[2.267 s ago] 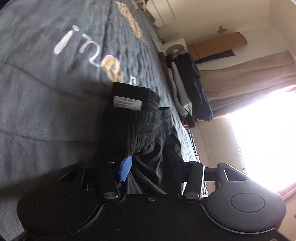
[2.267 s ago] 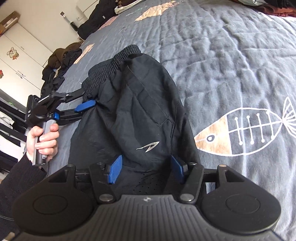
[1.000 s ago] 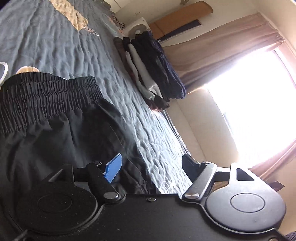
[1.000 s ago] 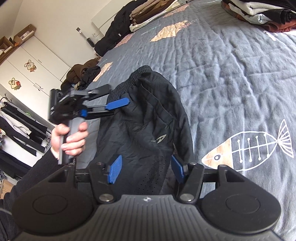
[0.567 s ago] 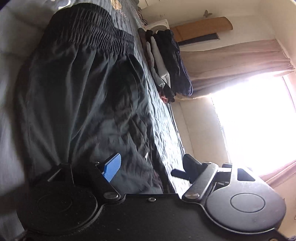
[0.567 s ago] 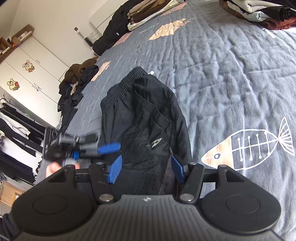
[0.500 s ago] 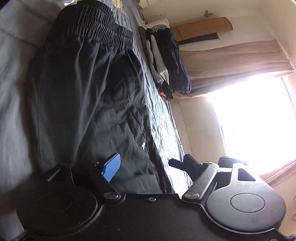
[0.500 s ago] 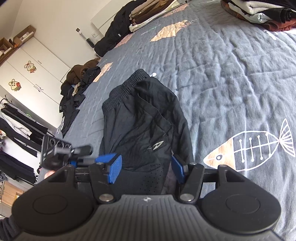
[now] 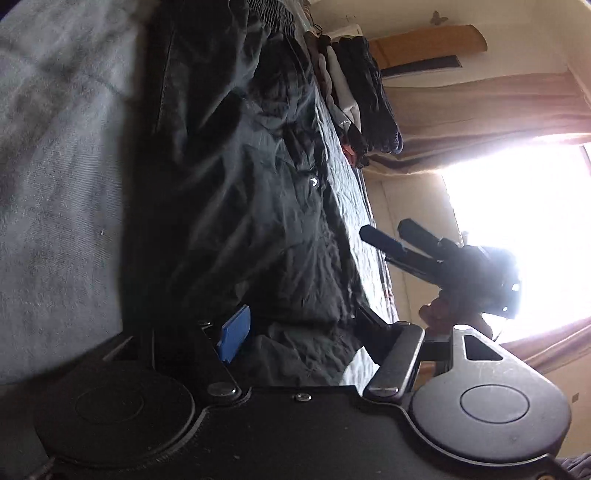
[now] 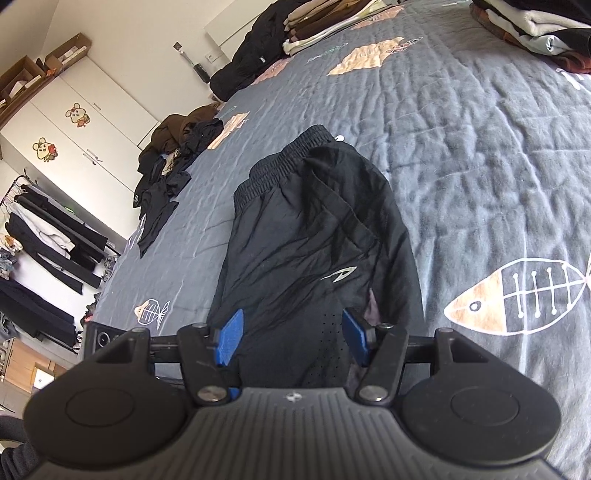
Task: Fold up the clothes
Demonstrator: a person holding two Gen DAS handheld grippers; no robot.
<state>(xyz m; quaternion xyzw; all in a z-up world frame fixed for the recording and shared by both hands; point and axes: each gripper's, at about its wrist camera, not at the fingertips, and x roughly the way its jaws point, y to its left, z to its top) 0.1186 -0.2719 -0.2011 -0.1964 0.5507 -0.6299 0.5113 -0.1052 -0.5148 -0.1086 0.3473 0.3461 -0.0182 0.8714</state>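
Black shorts [image 10: 314,240] lie folded lengthwise on the grey bedspread [image 10: 480,129], elastic waistband at the far end, a small silver logo near the hem. My right gripper [image 10: 291,338] is open over the hem end, with the fabric lying between its blue pads [image 10: 231,338]. The left wrist view shows the same shorts [image 9: 240,184] from the side. My left gripper [image 9: 303,332] is open too, low over the hem end. The right gripper [image 9: 388,240] shows there in a person's hand, against the bright window. Part of the left gripper's body [image 10: 99,336] shows in the right wrist view.
Folded clothes stacks sit at the bed's far right corner [image 10: 535,26] and far edge [image 10: 314,26]. A loose pile of dark clothes [image 10: 173,147] lies on the left side. A clothes rack [image 10: 44,229] and white wardrobe [image 10: 74,122] stand beyond the bed. Fish prints [image 10: 517,295] mark the cover.
My left gripper let go of the waistband and travelled down along the shorts to the hem end, beside the right gripper. The right gripper stayed open at the hem.
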